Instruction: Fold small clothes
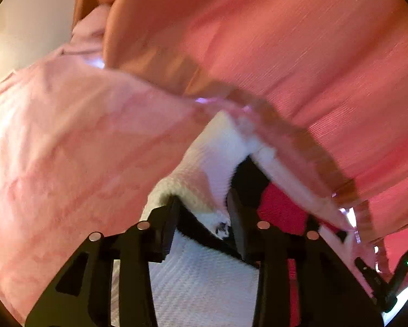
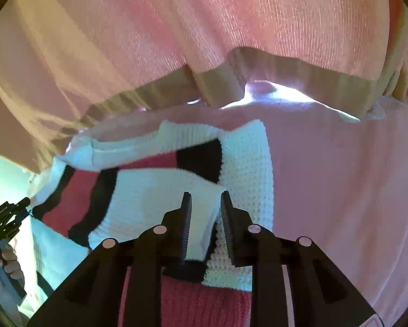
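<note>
A small knit garment [image 2: 149, 199] in white, black and red lies on pale pink cloth [image 2: 340, 190]. My right gripper [image 2: 204, 218] hovers over its near edge with the jaws apart. A raised white fold [image 2: 204, 226] stands between them, with a gap on the right side. In the left wrist view my left gripper [image 1: 204, 209] is also parted, and the white knit edge [image 1: 204, 174] with a loose corner lies between its fingers [image 1: 171, 218], not pinched. The left gripper [image 2: 8, 218] shows at the far left of the right wrist view, held by a hand [image 2: 9, 261].
A salmon ribbed garment [image 1: 299, 54] with a tan hem [image 2: 299, 76] drapes across the top of both views, just beyond the knit piece. Pale pink cloth [image 1: 67, 150] fills the left of the left wrist view. Black parts of the other gripper [image 1: 380, 275] sit at the lower right.
</note>
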{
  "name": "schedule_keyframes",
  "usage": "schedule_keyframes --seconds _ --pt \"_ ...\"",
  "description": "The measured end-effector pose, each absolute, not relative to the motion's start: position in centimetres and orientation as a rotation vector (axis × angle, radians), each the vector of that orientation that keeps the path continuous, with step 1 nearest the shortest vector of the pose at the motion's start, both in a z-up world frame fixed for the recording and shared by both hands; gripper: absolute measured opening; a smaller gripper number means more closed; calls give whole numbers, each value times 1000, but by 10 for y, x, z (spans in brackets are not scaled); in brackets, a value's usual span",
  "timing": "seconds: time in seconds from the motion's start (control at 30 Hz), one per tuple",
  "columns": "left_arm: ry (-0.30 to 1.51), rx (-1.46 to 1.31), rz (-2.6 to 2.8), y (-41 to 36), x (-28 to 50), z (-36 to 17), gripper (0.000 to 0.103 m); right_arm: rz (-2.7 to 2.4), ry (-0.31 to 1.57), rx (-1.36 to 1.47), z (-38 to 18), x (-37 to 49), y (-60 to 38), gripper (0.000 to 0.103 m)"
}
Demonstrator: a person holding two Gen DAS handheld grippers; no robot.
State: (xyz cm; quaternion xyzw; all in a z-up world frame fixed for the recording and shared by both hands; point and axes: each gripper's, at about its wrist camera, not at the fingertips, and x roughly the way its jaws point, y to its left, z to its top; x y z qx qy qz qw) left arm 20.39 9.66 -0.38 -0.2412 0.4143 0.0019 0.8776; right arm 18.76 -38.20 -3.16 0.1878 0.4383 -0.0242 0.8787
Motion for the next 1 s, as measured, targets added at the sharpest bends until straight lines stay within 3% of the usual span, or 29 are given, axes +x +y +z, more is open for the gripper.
schedule_keyframes --seconds 0.1,0.2,0.27,0.3,0.33,0.37,0.4,0.5,0.67,0.73,0.83,0.87,0.93,1.0 --pt "873 -494 -9 89 222 0 37 -44 950 416 -43 206 -382 40" --pt "876 -496 7 83 232 -3 38 -43 1012 379 -64 220 -372 43" --pt "891 -457 22 78 225 -7 52 -56 1008 323 -72 221 -364 47" --pt "908 -436 43 77 221 -12 53 -57 1002 305 -72 220 -361 47" --pt "935 -410 71 76 216 -20 53 -59 1005 282 -72 221 -358 44" --pt "972 -380 94 77 212 -31 53 -52 1003 271 -71 221 -357 34" --pt "1013 -366 116 81 209 -42 53 -27 995 288 -70 221 -357 11" --pt "1065 -448 140 100 205 -66 48 -30 953 301 -59 218 -354 9" --pt "983 -486 139 103 179 -31 51 -11 758 251 1 207 -342 9" --pt "944 -502 87 101 167 -15 53 -48 768 197 -8 213 -345 12" --pt "872 -443 73 94 165 3 59 -72 1013 274 -77 224 -363 15" --pt "856 -403 79 89 171 6 59 -66 957 291 -78 215 -368 15" --pt "843 -354 77 81 189 8 59 -110 967 270 -67 212 -372 30" --pt "844 -330 77 78 210 -1 60 -116 900 294 -47 204 -378 30"
